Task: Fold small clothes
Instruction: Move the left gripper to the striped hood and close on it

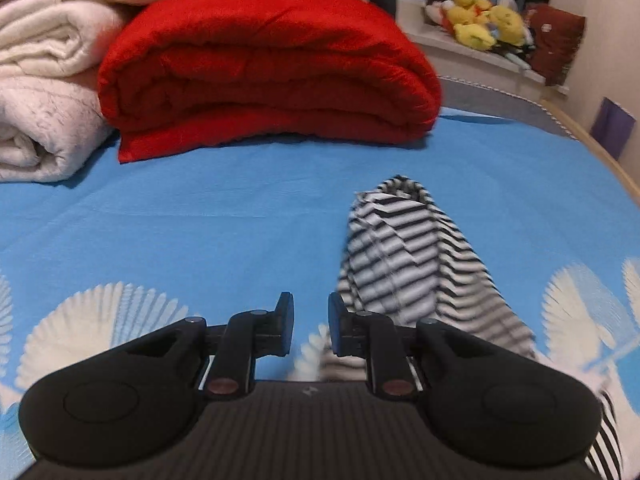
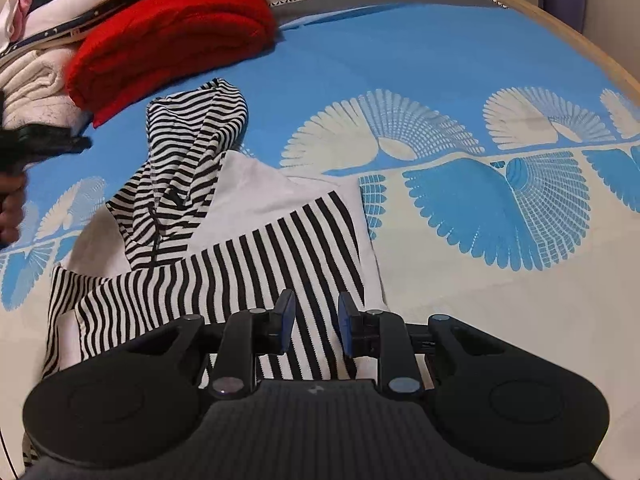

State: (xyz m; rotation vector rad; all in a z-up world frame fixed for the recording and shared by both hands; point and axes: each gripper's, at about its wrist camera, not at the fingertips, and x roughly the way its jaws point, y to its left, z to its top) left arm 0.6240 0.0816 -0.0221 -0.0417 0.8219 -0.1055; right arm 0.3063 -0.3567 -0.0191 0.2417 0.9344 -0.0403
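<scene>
A small black-and-white striped garment [image 2: 224,248] lies on the blue bed sheet [image 2: 400,60], with a white part [image 2: 256,196] showing and one striped sleeve or hood [image 2: 192,136] stretched toward the red blanket. In the left wrist view the same striped piece [image 1: 404,252] lies just right of my left gripper [image 1: 311,328], which is open, empty and above the sheet [image 1: 200,216]. My right gripper [image 2: 316,328] is open and empty, hovering over the garment's near striped edge. The left gripper also shows at the left edge of the right wrist view [image 2: 44,144].
A folded red blanket [image 1: 268,68] and rolled white blankets [image 1: 40,92] sit at the far side of the bed. Yellow plush toys [image 1: 480,16] rest on a shelf beyond. The bed's wooden edge [image 2: 560,20] runs along the right.
</scene>
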